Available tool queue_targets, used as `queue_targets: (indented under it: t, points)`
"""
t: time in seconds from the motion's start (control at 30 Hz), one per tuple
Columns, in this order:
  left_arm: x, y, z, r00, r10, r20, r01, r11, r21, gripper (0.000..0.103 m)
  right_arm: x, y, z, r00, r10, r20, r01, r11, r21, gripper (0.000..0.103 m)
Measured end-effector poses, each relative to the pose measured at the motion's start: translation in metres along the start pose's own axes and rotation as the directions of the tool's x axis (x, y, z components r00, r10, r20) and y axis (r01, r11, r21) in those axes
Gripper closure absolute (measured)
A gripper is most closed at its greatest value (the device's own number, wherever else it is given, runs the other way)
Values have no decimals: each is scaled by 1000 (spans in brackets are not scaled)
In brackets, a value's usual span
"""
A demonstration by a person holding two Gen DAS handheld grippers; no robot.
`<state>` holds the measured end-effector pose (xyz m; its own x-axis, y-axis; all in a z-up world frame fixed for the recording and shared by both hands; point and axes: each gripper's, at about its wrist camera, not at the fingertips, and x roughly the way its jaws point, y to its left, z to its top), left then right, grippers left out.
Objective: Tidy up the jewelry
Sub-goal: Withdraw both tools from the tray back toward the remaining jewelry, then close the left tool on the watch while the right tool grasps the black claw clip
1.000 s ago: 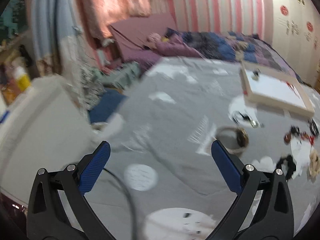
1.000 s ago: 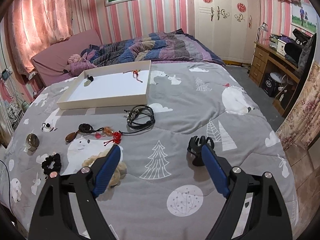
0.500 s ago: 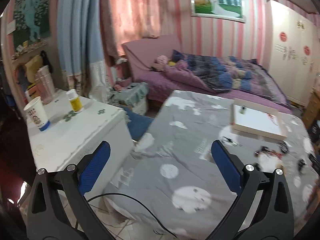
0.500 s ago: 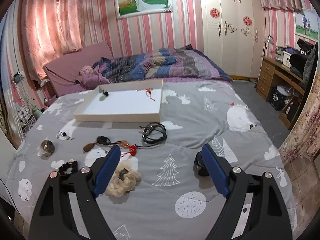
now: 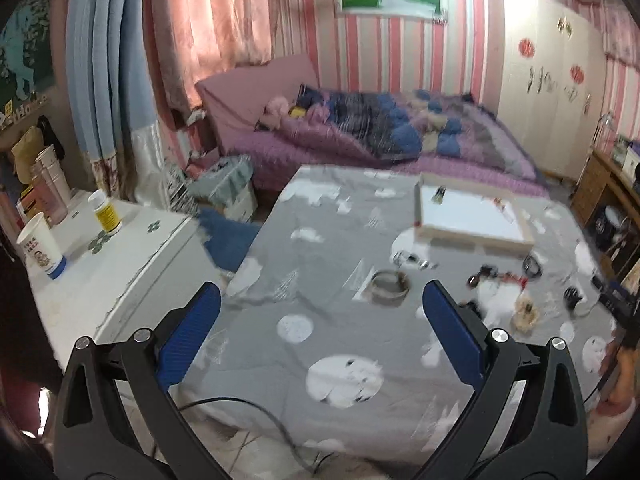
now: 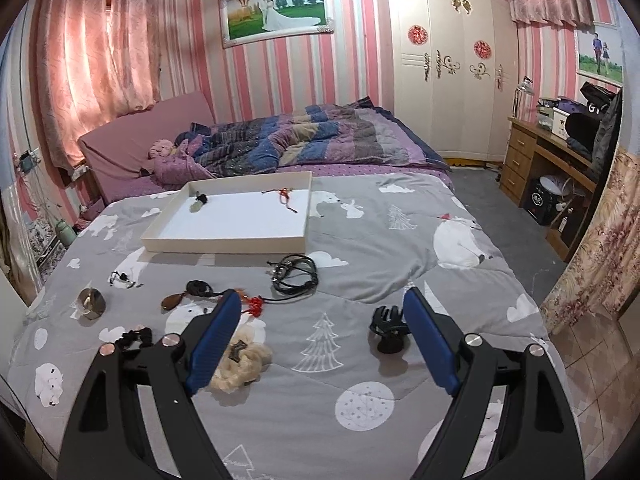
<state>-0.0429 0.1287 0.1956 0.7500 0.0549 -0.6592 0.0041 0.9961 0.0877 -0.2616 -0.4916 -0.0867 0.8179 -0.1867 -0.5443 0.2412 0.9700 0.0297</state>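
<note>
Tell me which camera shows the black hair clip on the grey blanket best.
The right wrist view shows it best: the black hair clip lies sharp and close on the grey blanket, just inside the right claw's right finger. In the left wrist view it is only a small, blurred dark speck far off at the right edge.

Lighting: soft indoor light, moderately bright, with a warm glow through the pink curtains point(image 6: 96, 64) at left; no harsh glare. Shadows: short and soft under the white tray point(image 6: 236, 216) and the black hair claw point(image 6: 388, 326) on the grey bedspread point(image 6: 360, 360). Right wrist view: sharp and evenly lit. Left wrist view: motion-blurred (worst across the quilt point(image 5: 384, 128) and the small items), dimmer toward the left edge. Both: strong fisheye bending of walls, black vignette at the corners.
</note>
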Motion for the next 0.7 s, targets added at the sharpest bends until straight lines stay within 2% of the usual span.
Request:
queue_targets:
  t: [0.07,0.13,0.23,0.33,0.43,0.7]
  points:
    - [-10,11,4,1000,23,8,-23,1000,-4,3,4,-4,2,1000,-12,-3,12,1000,7,19]
    - [-25,20,8,996,75,49,-75,997,1,3,10,-6,3,1000,-15,-15,15,1000,15,19]
    - [-27,23,10,994,71,86,-70,997,-13,3,17,-6,2,999,-22,-32,23,1000,16,19]
    - [11,12,4,999,-21,28,21,1000,0,3,21,-6,1,999,-31,-44,32,999,15,19]
    - [71,-12,-7,992,-124,-16,124,992,14,3,26,-8,0,997,-59,-58,59,998,5,19]
    - [195,-51,-11,986,-167,-9,167,981,101,3,52,-16,-1,985,-141,-103,139,990,-27,19]
